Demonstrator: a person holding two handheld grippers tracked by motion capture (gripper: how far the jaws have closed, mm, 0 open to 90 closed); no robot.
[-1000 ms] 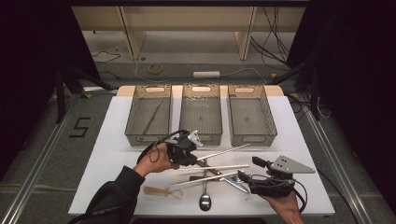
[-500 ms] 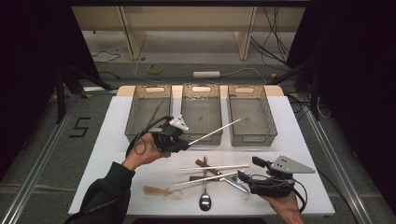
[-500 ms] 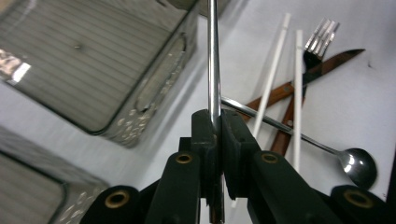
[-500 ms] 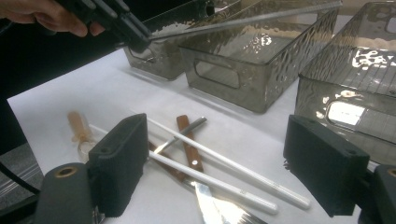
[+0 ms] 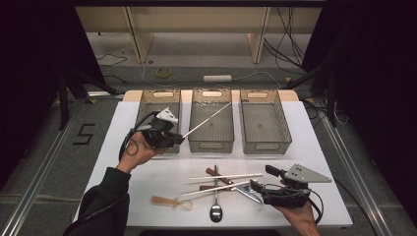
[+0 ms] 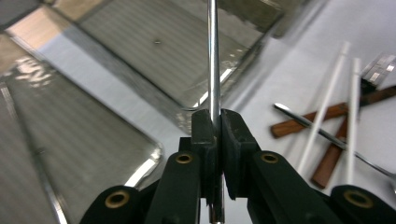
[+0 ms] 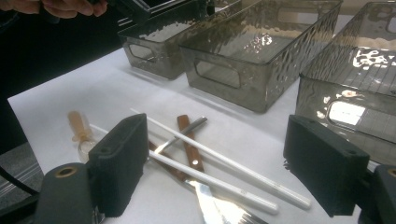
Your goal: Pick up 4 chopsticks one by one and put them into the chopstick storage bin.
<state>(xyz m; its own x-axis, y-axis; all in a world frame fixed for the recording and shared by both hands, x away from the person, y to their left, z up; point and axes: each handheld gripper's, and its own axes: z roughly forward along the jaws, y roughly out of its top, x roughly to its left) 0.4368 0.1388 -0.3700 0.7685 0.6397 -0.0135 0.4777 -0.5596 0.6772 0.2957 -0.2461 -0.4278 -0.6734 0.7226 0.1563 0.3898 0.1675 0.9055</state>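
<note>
Metal chopstick (image 5: 206,119), thin and silvery, is pinched at one end between the pressed-together jaws of the left gripper (image 5: 178,138); in the left gripper view the rod (image 6: 213,56) runs straight up from between the two black pads. In the high view the chopstick slants up and to the right, raised off the surface, with its free end over the middle bin (image 5: 211,142). Left gripper sits in front of the left bin (image 5: 147,105).

Right gripper (image 5: 260,186) rests low at the near right of the white surface (image 5: 314,147), jaws spread wide, nothing between them. In the right gripper view the two black pads stand well apart on either side of the utensil pile.

Pile on the surface, between the two hands: two white chopsticks (image 5: 223,176), roughly parallel; wooden-handled pieces (image 5: 219,175) crossing under them; a metal spoon (image 5: 215,210) nearest the front edge; a small clear spoon with a tan handle (image 5: 169,202) to its left, blurred. Right bin (image 5: 263,120) stands beside the middle one, just apart.
</note>
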